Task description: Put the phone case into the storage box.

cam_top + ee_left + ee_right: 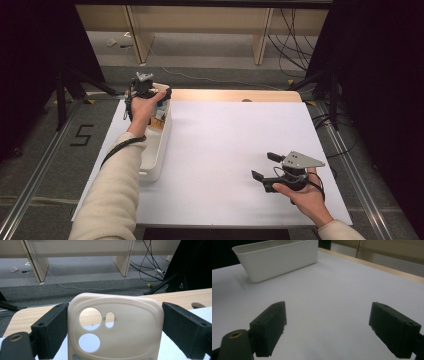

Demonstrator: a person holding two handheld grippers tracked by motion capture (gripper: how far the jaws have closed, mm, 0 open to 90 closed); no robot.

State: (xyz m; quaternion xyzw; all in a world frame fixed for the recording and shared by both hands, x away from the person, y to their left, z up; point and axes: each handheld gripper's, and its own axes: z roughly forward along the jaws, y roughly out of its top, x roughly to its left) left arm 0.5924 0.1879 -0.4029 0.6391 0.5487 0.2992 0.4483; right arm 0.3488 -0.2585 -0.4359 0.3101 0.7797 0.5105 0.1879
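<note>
White table (225,145) ahead, my left gripper (112,327) fingers clench the beige phone case (115,325) between them; I'd lift straight from the bin (159,150), right gripper (327,327) fingers released.

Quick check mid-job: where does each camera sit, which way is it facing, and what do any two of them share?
High view: above the near edge, looking forward and down on the table; both forearms enter from below.
Left gripper view: rides the left gripper, facing the far floor; jaws flank a beige phone case.
Right gripper view: rides the right gripper, jaws apart, facing the white bin.
Shared: the bin.
</note>
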